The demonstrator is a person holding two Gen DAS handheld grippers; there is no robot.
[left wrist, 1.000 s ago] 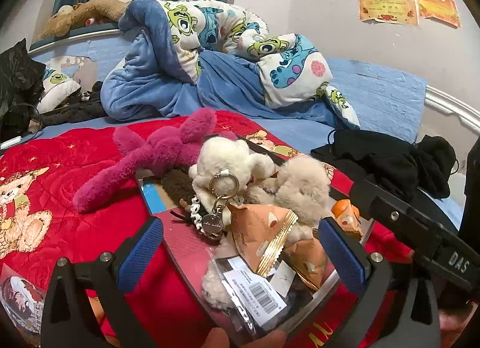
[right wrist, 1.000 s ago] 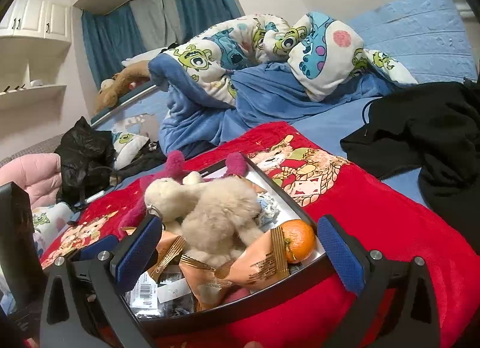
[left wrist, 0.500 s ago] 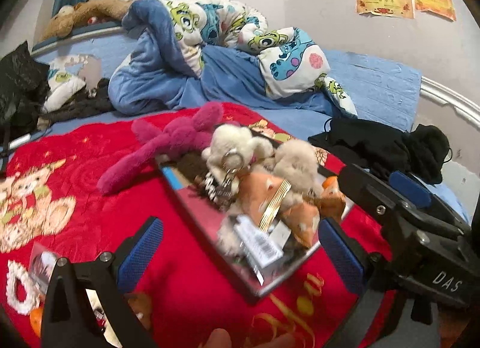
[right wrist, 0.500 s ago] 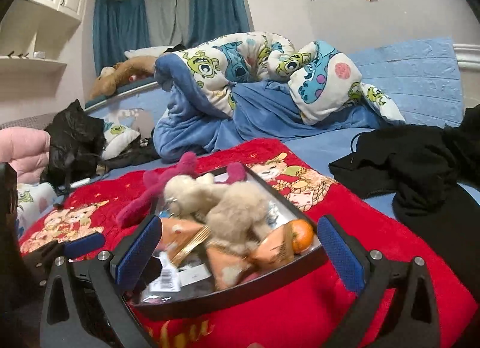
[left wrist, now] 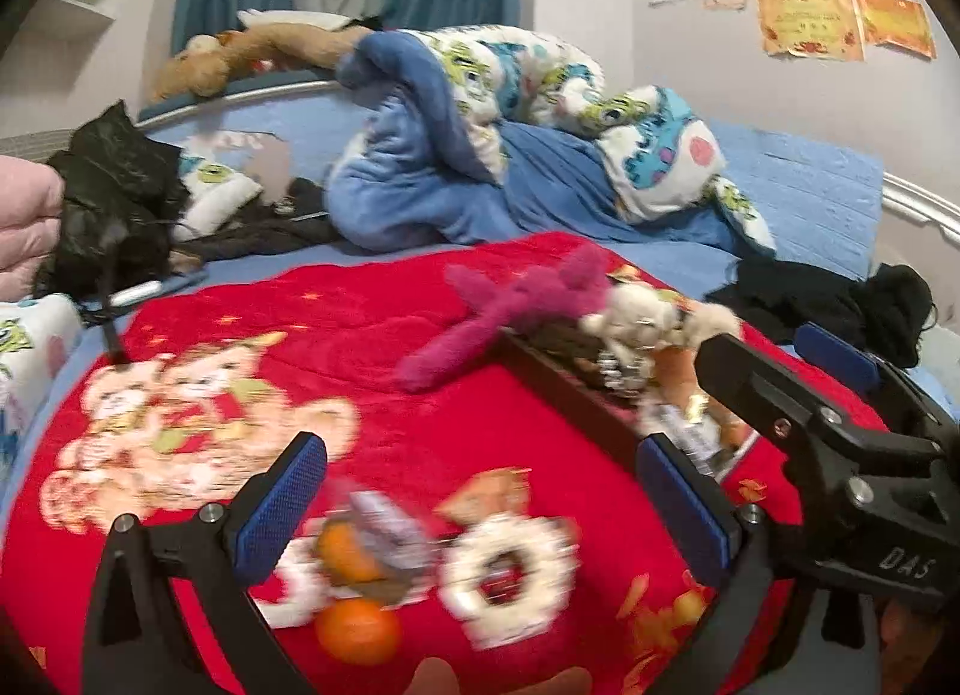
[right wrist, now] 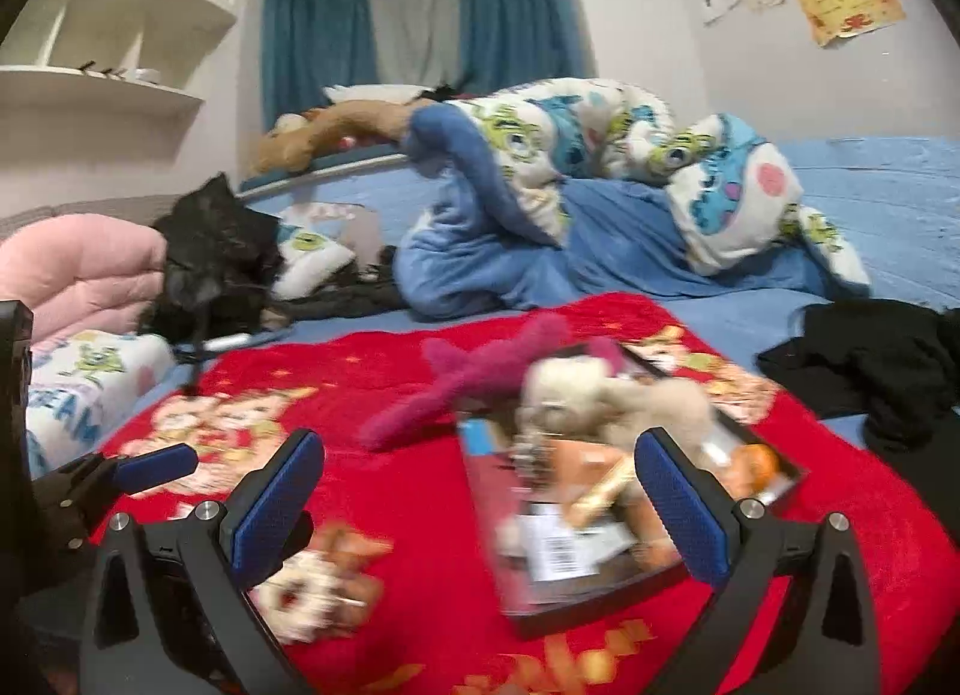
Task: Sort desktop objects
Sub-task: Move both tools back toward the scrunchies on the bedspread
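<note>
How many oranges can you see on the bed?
3. Two oranges lie loose on the red blanket near the left gripper: one nearest the camera, one just behind it. A third sits in the tray. The pile may hide more.

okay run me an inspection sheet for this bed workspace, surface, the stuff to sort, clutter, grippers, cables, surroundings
Surface: red cartoon blanket spread over a blue bed.
Job's things: dark tray heaped with a cream plush keychain, snack packets and labelled wrappers; pink plush draped over its far edge. Two oranges and a white fluffy ring lie loose on the blanket, blurred.
Clutter: black clothing, black bag, bunched cartoon quilt.
Grippers: left gripper open above the loose items; right gripper open before the tray; neither holds anything.
Cables: thin dark cord beside the black bag.
Surroundings: blue curtains, certificates on the wall, white shelves.
</note>
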